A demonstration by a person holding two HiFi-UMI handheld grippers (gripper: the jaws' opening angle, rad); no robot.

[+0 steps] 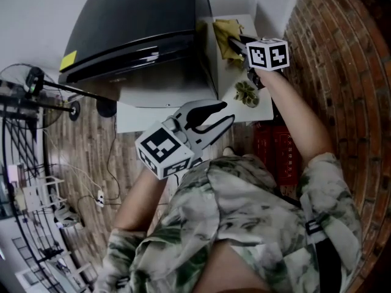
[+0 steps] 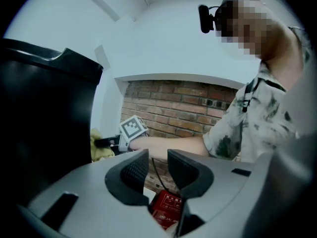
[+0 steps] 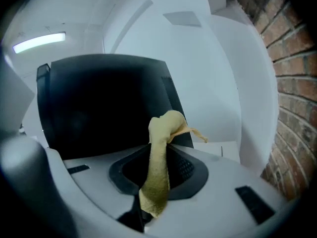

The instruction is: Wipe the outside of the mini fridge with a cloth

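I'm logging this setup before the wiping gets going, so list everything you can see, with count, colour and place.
mini fridge: one, black, on the platform, top centre
sticker: one, yellow, on the fridge's left corner
platform: one, white, under the fridge
cloth: one, yellow, hanging from the right gripper, beside the fridge
leafy object: one, green, on the platform right of the fridge
box: one, red, below the platform by the brick wall
brick wall: one, red-brown, right side
fan: one, dark, far left
left gripper: one, grey, jaws apart, nothing between them, in front of the fridge
right gripper: one, grey, shut on the cloth
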